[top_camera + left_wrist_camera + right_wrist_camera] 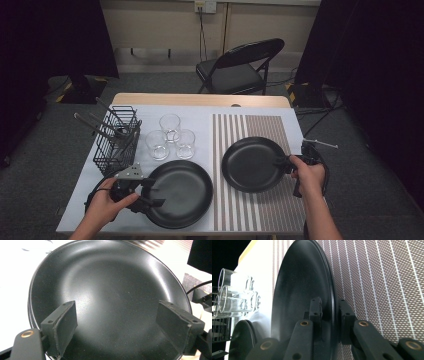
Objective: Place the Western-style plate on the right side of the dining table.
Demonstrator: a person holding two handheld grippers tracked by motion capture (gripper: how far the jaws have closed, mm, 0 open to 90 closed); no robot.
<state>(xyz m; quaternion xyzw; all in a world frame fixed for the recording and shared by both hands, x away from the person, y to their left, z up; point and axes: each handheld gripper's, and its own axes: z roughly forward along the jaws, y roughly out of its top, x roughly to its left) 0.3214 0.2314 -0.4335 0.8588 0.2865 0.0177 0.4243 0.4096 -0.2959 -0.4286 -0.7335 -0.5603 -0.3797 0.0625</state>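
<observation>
Black plate point(252, 164) sits on the striped placemat point(260, 210) at the right of the table point(200, 99). The right gripper point(286, 164) pinches its right rim, one jaw above and one below, pads on the rim point(333, 315). A second black plate point(178, 192) lies on the white cover at front left, just beside the mat. The left gripper point(154, 192) hangs over its left edge, jaws wide apart with nothing between them, pads point(65, 325) above the plate's surface point(110, 290). Behind it stand three clear glasses point(171, 136) in a cluster, and left of those a black wire basket point(116, 141) with utensils. A folding chair point(240, 67) stands beyond the table.
</observation>
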